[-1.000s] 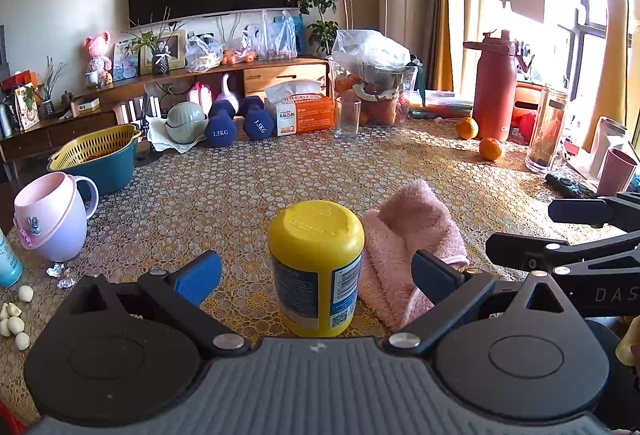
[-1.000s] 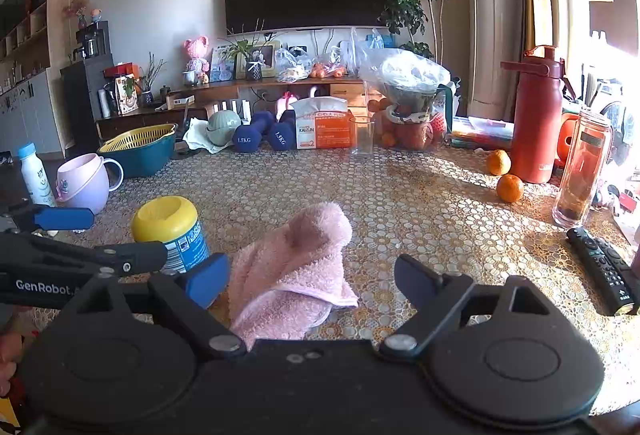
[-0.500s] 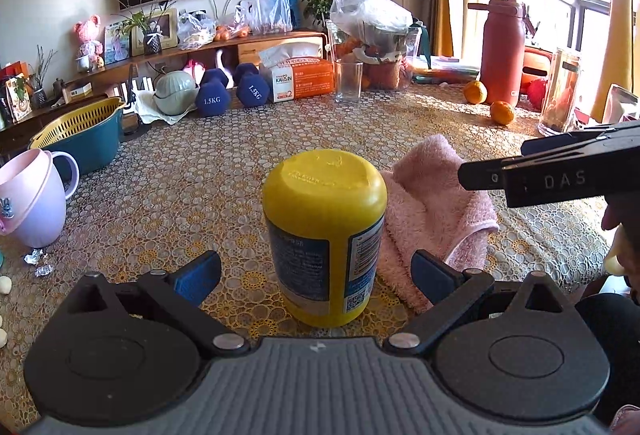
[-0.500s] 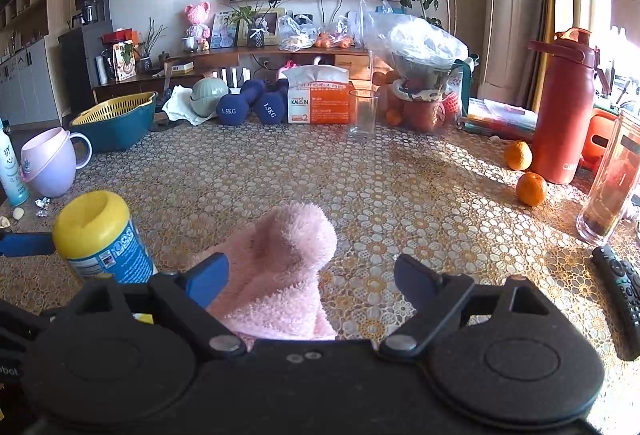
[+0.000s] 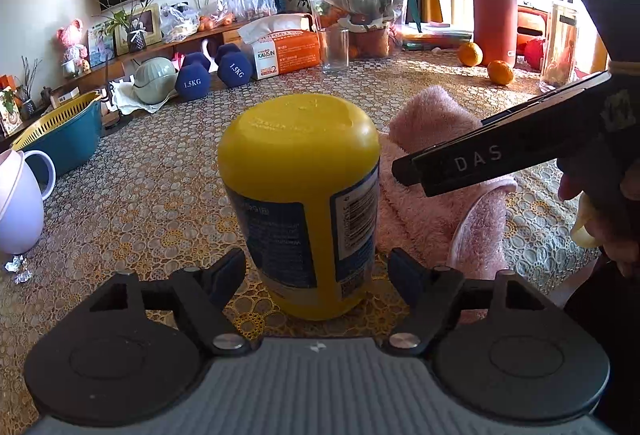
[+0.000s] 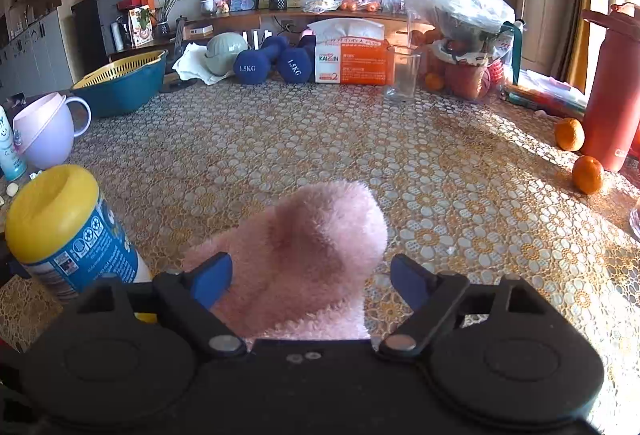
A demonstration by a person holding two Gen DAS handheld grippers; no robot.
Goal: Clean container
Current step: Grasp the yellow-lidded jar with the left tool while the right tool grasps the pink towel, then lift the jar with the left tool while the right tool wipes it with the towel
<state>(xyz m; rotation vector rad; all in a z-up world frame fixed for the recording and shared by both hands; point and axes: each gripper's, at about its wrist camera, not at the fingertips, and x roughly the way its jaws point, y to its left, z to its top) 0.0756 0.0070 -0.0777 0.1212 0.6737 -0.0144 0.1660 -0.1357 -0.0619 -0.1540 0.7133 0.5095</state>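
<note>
my left tongs (image 5: 316, 271) are spread wide, with the yellow container (image 5: 302, 203) standing upright between the two blue-padded fingers (image 5: 226, 275); neither pad touches it that i can see. the container has a blue label and sits on the lace-patterned tabletop (image 5: 160, 195). just to its right lies the pink towel (image 5: 436, 163), bunched into a soft heap, its near edge touching or almost touching the container's side.

my right tongs (image 6: 310, 281) are spread too, and the towel's fluffy hump (image 6: 316, 243) rises between the fingers without being pinched. from the right wrist view the container (image 6: 68, 235) stands at the left, leaning in the fisheye, close beside the towel. in the left wrist view the right tongs' black body (image 5: 520, 151) reaches in over the towel, with my hand (image 5: 608, 211) gripping its handle.

farther back on the tabletop are two blue dumbbells (image 6: 272, 63), an orange tissue box (image 6: 352, 57), a clear glass (image 6: 404, 79), a pink mug (image 6: 46, 129), a teal basket (image 6: 120, 81), a red bottle (image 6: 610, 91) and two oranges (image 6: 588, 175).
</note>
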